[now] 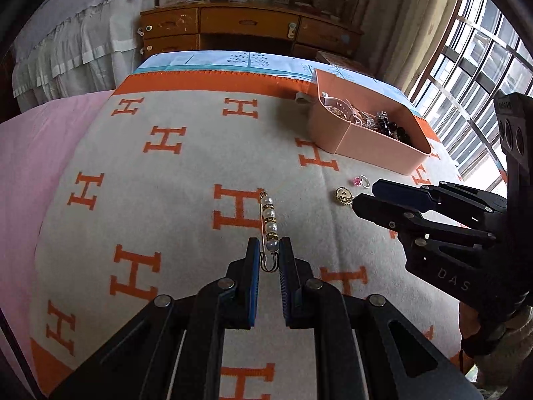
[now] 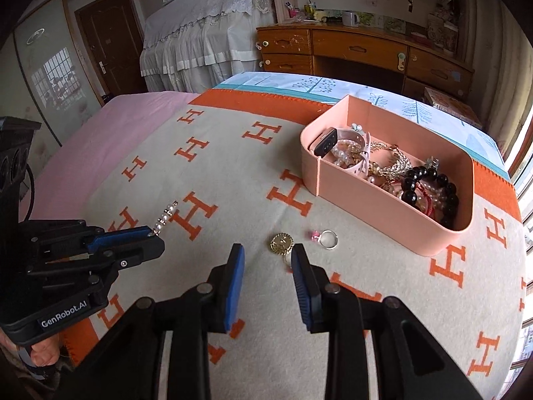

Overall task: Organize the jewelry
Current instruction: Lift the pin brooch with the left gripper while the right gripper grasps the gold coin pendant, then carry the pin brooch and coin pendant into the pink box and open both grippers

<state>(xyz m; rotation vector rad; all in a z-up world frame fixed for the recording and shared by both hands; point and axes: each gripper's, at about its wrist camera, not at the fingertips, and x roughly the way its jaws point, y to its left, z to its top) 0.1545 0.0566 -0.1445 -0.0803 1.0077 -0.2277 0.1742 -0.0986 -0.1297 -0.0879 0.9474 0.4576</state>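
Note:
A gold safety-pin brooch with pearls (image 1: 269,225) lies on the H-pattern blanket (image 1: 186,180). My left gripper (image 1: 269,250) has its jaws narrowly apart around the brooch's near end; contact is unclear. The brooch also shows in the right wrist view (image 2: 165,216). My right gripper (image 2: 268,253) is open, just short of a round gold brooch (image 2: 281,243) and a silver ring with a pink stone (image 2: 325,238). The pink jewelry box (image 2: 393,213) holds a watch, black beads and several other pieces.
The blanket (image 2: 233,173) covers a bed with a pink sheet (image 1: 30,153) on the left. A wooden desk (image 1: 233,30) stands beyond the bed. A window (image 1: 483,66) is on the right.

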